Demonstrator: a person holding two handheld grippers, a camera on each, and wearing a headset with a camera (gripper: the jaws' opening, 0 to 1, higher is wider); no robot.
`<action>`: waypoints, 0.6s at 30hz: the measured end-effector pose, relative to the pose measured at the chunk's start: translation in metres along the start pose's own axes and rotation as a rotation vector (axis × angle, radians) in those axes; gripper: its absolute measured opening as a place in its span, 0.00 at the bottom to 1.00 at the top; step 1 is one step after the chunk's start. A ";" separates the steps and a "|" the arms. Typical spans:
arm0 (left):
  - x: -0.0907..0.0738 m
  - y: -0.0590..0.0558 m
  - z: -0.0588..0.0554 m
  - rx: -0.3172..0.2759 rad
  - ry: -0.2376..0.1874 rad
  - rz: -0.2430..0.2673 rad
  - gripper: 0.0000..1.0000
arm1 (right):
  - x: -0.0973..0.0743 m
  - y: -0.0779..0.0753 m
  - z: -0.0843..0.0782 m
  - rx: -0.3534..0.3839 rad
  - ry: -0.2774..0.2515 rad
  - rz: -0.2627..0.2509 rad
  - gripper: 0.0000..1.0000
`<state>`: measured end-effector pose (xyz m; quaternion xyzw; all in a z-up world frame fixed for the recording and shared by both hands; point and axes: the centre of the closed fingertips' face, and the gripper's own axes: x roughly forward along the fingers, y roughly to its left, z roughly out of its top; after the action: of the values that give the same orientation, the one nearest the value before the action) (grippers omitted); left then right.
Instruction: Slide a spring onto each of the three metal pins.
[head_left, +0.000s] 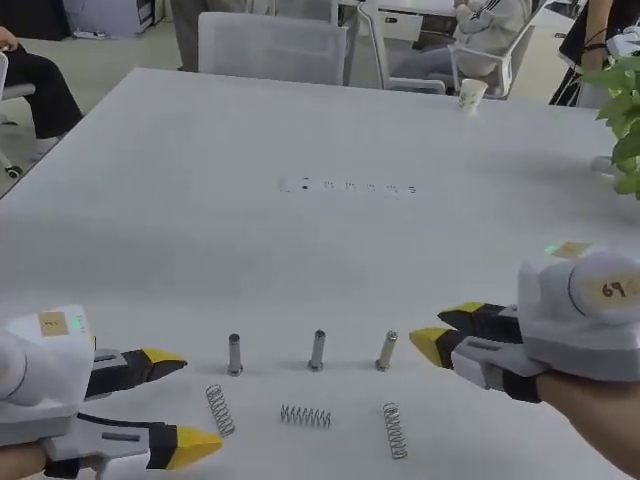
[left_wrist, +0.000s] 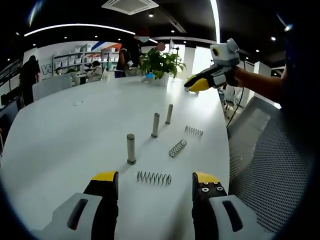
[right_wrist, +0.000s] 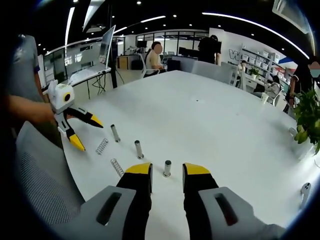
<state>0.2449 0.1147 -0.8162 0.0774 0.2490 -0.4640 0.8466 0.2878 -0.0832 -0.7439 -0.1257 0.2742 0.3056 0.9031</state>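
Left hand-held gripper: spread, empty
Right hand-held gripper: spread, empty
Spring: light, squashy; pinch mid-coil

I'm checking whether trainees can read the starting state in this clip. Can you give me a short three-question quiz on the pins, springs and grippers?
1. Multiple choice: how many springs lie loose on the table? A one, B two, C three.
2. True or false: every pin is bare, with nothing slid onto it.
3. Fill in: the left gripper has its jaws ___.

Key: 1 C; 2 true; 3 open.
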 end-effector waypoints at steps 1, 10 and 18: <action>0.001 0.000 -0.001 0.001 0.006 -0.005 0.54 | -0.001 0.000 0.000 0.001 -0.002 0.000 0.22; 0.010 -0.002 -0.003 -0.002 0.028 -0.030 0.55 | -0.003 -0.002 -0.003 0.009 -0.004 -0.004 0.21; 0.026 -0.004 -0.012 0.031 0.063 -0.003 0.53 | -0.002 0.000 -0.002 0.008 -0.011 0.003 0.21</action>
<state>0.2485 0.0975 -0.8392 0.1045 0.2685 -0.4664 0.8363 0.2854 -0.0855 -0.7443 -0.1201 0.2706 0.3064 0.9047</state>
